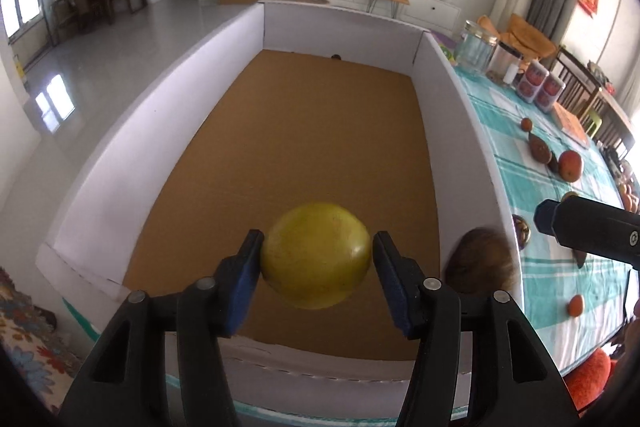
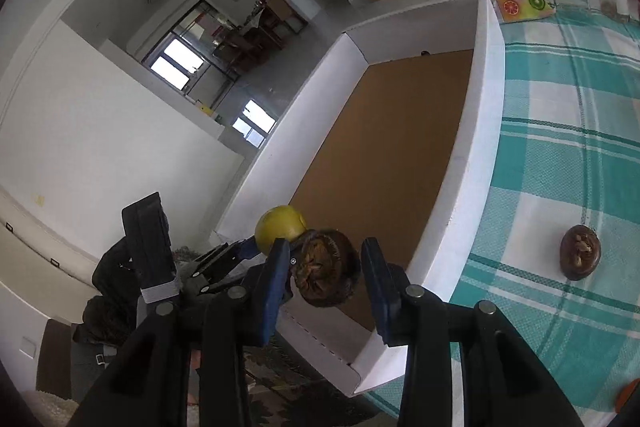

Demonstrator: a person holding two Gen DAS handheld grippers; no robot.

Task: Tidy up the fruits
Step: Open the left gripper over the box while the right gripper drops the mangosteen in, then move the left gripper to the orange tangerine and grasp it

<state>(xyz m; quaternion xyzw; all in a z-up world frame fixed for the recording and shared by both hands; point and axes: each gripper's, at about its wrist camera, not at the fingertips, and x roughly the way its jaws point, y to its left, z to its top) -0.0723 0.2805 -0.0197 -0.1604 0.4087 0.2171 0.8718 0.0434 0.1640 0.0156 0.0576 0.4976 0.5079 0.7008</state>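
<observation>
Over the near end of a white cardboard box (image 1: 460,99) with a brown floor, my left gripper (image 1: 318,247) stands open around a round yellow fruit (image 1: 316,255). A thin gap shows at the right pad. My right gripper (image 2: 326,259) is open too. A blurred brown fruit (image 2: 326,273) sits loose between its blue pads, just inside the box's right wall (image 2: 486,87). That brown fruit (image 1: 480,261) shows in the left wrist view beside the yellow one. The yellow fruit (image 2: 280,227) and the left gripper's blue fingers (image 2: 246,247) appear left of my right gripper.
The box sits on a teal checked tablecloth (image 2: 560,167). To its right lie a brown halved fruit (image 2: 580,253), a red-orange fruit (image 1: 570,165), a small orange (image 1: 576,305) and dark fruits (image 1: 538,149). Glass jars (image 1: 476,49) stand at the far end. Floor lies left of the box.
</observation>
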